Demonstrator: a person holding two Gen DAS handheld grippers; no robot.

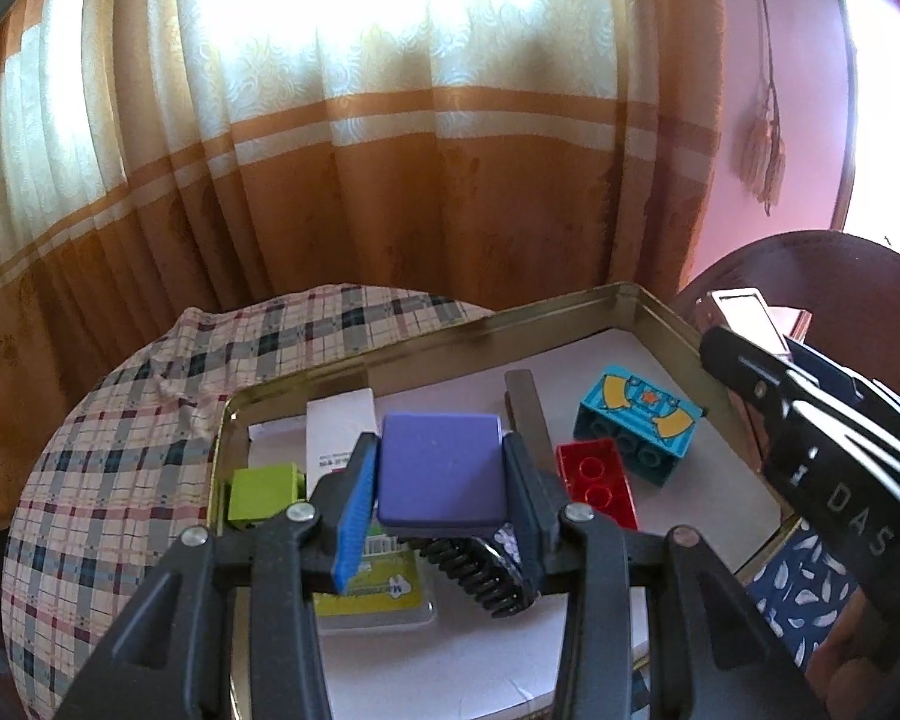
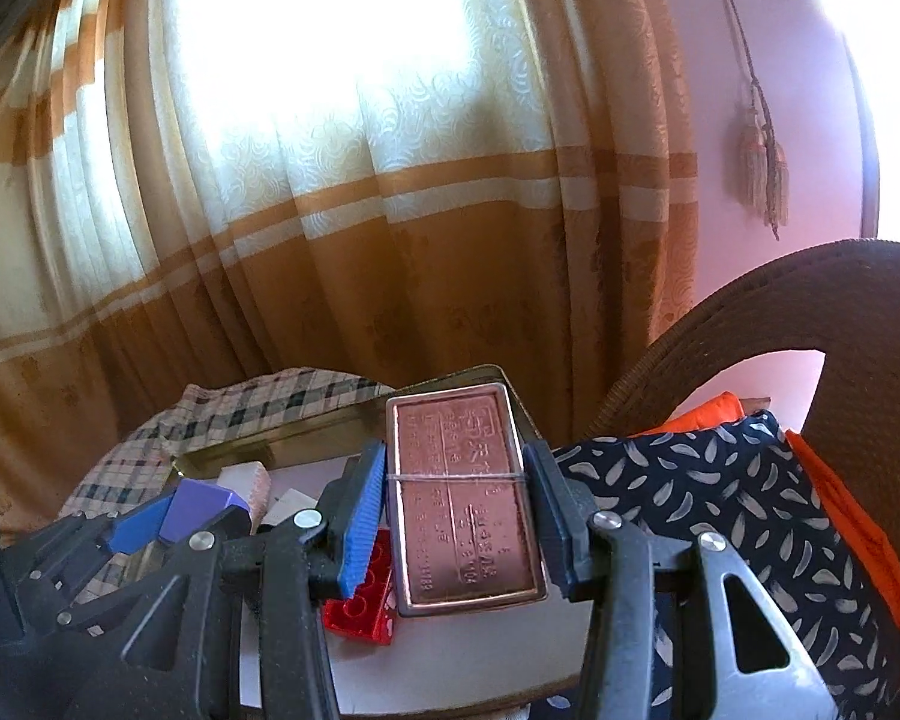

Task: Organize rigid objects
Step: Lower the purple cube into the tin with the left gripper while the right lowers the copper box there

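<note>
My left gripper (image 1: 438,477) is shut on a purple square box (image 1: 440,468) and holds it above a gold-rimmed tray (image 1: 426,336). In the tray lie a red brick (image 1: 600,489), a teal printed brick (image 1: 639,423), a lime green block (image 1: 264,492), a white card box (image 1: 342,438), a grey bar (image 1: 525,414), a black spring (image 1: 480,573) and a green-labelled packet (image 1: 384,594). My right gripper (image 2: 456,501) is shut on a copper-coloured metal tin (image 2: 462,495) with a rubber band round it, held above the tray's right side. The right gripper also shows in the left wrist view (image 1: 810,420).
The tray rests on a plaid-covered cushion (image 1: 126,420). A dark blue leaf-print cloth (image 2: 720,516) and an orange cloth (image 2: 840,510) lie to the right, on a wicker chair (image 2: 810,312). An orange and cream curtain (image 1: 360,180) hangs behind.
</note>
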